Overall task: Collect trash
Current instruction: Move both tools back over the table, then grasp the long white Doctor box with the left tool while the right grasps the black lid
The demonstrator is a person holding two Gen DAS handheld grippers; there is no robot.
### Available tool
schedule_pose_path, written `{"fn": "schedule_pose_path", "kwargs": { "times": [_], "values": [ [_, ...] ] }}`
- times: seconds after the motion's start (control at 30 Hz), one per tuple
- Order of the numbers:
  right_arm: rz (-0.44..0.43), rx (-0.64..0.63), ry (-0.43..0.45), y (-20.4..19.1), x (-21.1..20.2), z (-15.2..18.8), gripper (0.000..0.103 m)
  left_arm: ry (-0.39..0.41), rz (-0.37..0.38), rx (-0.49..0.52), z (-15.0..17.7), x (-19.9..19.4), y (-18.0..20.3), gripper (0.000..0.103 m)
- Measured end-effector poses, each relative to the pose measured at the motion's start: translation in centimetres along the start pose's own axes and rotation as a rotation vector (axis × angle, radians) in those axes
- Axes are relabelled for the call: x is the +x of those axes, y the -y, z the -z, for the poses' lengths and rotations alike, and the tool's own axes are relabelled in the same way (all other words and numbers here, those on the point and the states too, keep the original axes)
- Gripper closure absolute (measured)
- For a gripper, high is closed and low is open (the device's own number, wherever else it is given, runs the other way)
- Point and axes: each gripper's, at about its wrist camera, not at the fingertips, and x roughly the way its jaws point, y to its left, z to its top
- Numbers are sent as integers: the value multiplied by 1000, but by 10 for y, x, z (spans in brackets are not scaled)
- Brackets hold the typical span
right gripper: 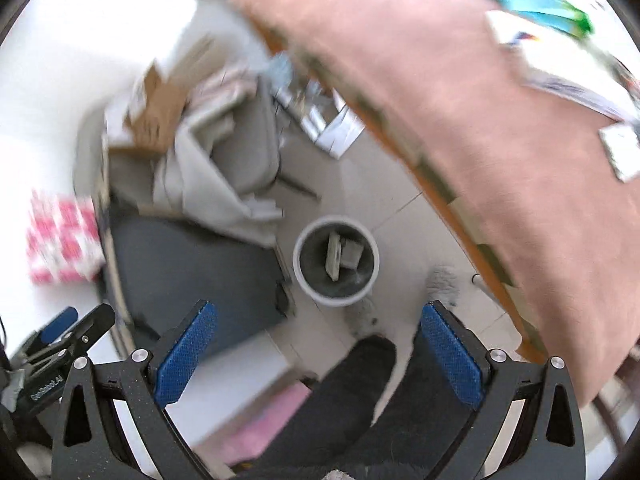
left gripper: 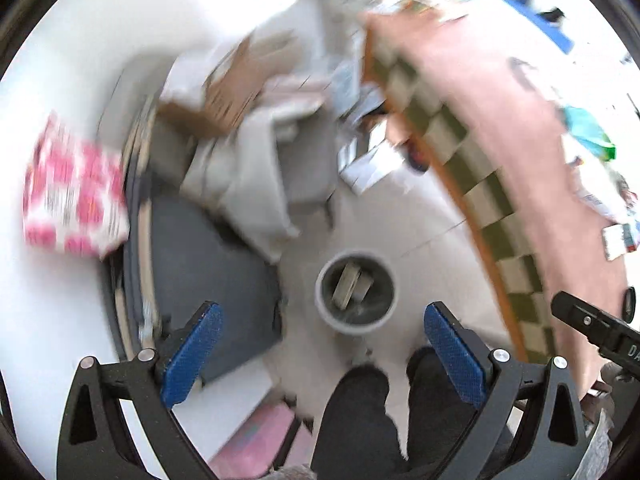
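Both views are smeared by motion blur, so the litter on the pink-clothed worktop [right gripper: 500, 168] reads only as white cards and a blue-green wrapper [right gripper: 540, 2], their print illegible; the worktop runs out of frame at the right and its checkered cloth edge [left gripper: 472, 184] overhangs the floor. At left a dark grey mat [right gripper: 192, 268] and a grey chair [left gripper: 276, 160] heaped with pale cloth and a brown carton [left gripper: 236, 88] crowd the tiled floor, with a pink-and-white patterned box [left gripper: 72, 192] just beside the mat. The person's dark-clad legs [right gripper: 352, 396] fill the lower centre. The bin [right gripper: 336, 260], round with a pale rim and dark interior, stands on the floor between mat and worktop, holding flat grey-green pieces [left gripper: 352, 284]. The left tongs [left gripper: 320, 356] and right tongs [right gripper: 316, 356] are both spread wide, grasping nothing.
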Motion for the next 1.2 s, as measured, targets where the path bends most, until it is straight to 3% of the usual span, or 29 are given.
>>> {"fn": "schedule_pose_path", "kwargs": {
  "times": [0.17,0.37,0.57,0.63,0.93,1.07,1.13,1.2],
  "values": [
    [33,196,103,93,-68,-17,0,111,39,182,-41,-32,101,0],
    [206,477,170,260,-131,-18,0,207,45,536,-68,-28,272,0],
    [326,677,96,398,-124,-18,0,198,-3,860,-81,13,417,0],
    [331,703,73,421,-113,-18,0,177,-26,955,-83,28,452,0],
    [300,776,-13,489,-73,-27,0,76,-132,1296,-102,96,525,0],
    [294,776,-40,499,-56,-37,0,37,-118,1382,-105,112,535,4],
    [295,772,-50,501,-49,-41,0,-7,-67,1392,-108,113,536,27],
    [292,775,-47,503,-43,-43,0,-44,-29,1389,-108,114,539,44]
  ]
}}
